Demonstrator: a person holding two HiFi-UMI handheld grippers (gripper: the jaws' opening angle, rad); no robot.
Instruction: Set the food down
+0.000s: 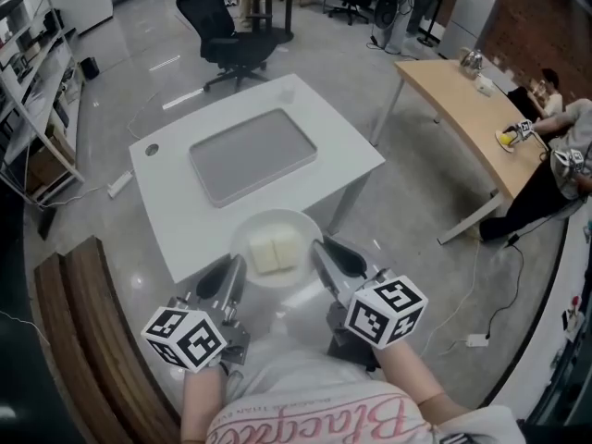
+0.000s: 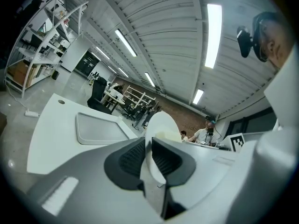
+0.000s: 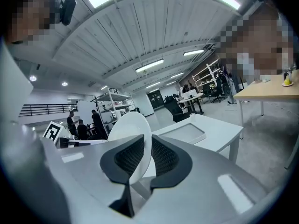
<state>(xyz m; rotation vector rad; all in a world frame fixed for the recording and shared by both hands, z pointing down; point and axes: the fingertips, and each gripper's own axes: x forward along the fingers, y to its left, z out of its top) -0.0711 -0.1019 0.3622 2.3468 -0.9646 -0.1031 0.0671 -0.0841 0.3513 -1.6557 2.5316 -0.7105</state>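
A round white plate (image 1: 242, 237) carries a pale block of food (image 1: 276, 251) and hangs over the near edge of the white table (image 1: 180, 215). My left gripper (image 1: 236, 266) is shut on the plate's left rim. My right gripper (image 1: 319, 250) is shut on its right rim. In the left gripper view the plate (image 2: 161, 124) stands edge-on between the dark pads of the left gripper (image 2: 148, 155), with the food (image 2: 168, 135) just showing. In the right gripper view the plate (image 3: 131, 127) is pinched by the right gripper (image 3: 145, 155). A grey tray (image 1: 252, 154) lies on the table beyond.
A black office chair (image 1: 231, 30) stands behind the table. A wooden desk (image 1: 458, 95) with a seated person (image 1: 560, 151) is at the right. Shelving (image 1: 32, 81) lines the left wall, and a curved wooden bench (image 1: 79, 326) is at my near left.
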